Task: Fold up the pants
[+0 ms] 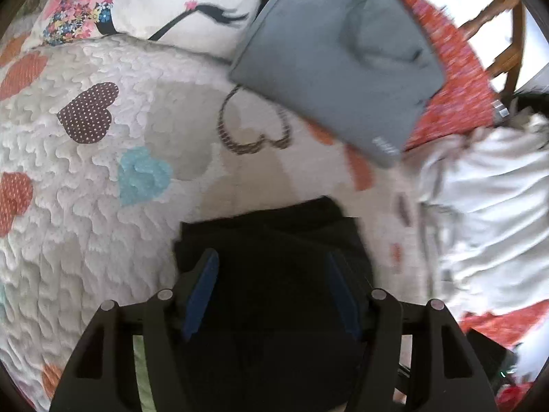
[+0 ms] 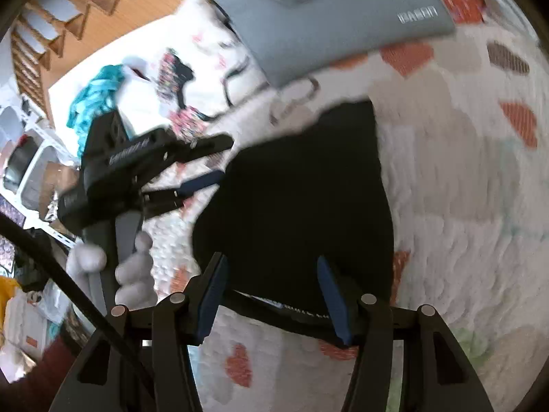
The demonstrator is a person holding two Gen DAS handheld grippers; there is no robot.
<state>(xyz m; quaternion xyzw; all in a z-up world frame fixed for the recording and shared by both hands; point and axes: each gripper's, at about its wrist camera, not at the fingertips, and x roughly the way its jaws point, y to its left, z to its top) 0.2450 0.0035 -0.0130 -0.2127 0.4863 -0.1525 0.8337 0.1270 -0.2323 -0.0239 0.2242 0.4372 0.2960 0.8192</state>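
Note:
The black pants (image 1: 274, 240) lie folded into a compact bundle on the white heart-patterned quilt (image 1: 85, 206). My left gripper (image 1: 272, 261) is open, its blue-padded fingers (image 1: 202, 288) spread over the near part of the bundle. In the right wrist view the pants (image 2: 302, 199) lie in front of my right gripper (image 2: 272, 267), which is open with the waistband edge just between its fingers (image 2: 333, 302). The left gripper (image 2: 206, 164) shows there too, open at the bundle's left edge, held by a gloved hand (image 2: 133, 274).
A folded grey garment (image 1: 343, 58) lies further back on the quilt; it also shows in the right wrist view (image 2: 326, 17). A floral pillow (image 1: 154, 3), red patterned fabric (image 1: 456, 79) and a white crumpled cloth (image 1: 490, 206) lie around. A wooden staircase (image 2: 51, 34) stands beyond the bed.

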